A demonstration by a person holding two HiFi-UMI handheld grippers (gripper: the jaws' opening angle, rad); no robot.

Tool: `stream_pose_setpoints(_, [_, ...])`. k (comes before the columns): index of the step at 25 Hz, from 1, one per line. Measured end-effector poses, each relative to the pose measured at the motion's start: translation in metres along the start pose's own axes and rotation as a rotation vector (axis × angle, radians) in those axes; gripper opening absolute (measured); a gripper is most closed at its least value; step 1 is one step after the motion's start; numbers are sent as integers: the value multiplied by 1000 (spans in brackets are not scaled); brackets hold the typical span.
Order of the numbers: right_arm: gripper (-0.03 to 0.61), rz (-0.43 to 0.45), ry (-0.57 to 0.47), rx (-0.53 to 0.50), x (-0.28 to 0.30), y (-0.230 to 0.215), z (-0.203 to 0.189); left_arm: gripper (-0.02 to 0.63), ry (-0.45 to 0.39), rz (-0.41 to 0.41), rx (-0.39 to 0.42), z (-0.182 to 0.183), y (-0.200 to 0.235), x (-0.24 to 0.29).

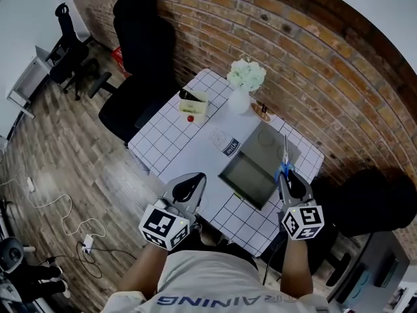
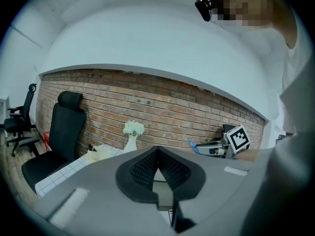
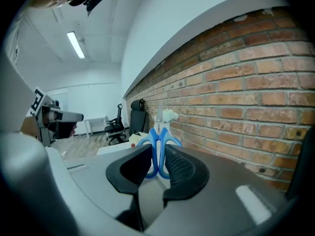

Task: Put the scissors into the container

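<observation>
Blue-handled scissors are pinched by their handles in my right gripper, blades pointing away toward the brick wall. They hang above the right end of the table, beside the dark rectangular container, whose grey back part lies beneath the blades. In the right gripper view the blue handles sit between the jaws of the right gripper, with the blades rising beyond them. My left gripper hovers over the table's near edge, left of the container; in the left gripper view this left gripper has its jaws together with nothing between them.
On the white grid tablecloth stand a vase of white flowers, a cream box, a small red object, a clear cup and a small dish. A black office chair stands at the table's left, brick wall behind.
</observation>
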State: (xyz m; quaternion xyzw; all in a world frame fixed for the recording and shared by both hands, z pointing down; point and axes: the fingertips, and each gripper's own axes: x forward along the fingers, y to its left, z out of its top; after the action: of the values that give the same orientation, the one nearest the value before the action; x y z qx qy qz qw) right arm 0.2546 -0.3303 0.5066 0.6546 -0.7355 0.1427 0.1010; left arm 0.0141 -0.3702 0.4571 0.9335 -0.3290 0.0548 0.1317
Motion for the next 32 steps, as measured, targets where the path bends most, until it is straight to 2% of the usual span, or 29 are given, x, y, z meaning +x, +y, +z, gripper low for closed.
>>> stream_pose_setpoints(7, [103, 67, 247, -81, 49, 23, -85, 0, 36, 30, -26, -17, 13, -7])
stream_pose_setpoints(17, [103, 128, 561, -208, 77, 36, -199, 0, 69, 71, -54, -35, 22, -23])
stream_pose_setpoints(23, [103, 104, 659, -208, 85, 31, -227, 0, 79, 82, -63, -40, 26, -28])
stream_pose_setpoints(32, [103, 76, 731, -212, 92, 25, -243, 0, 97, 77, -70, -47, 28, -24])
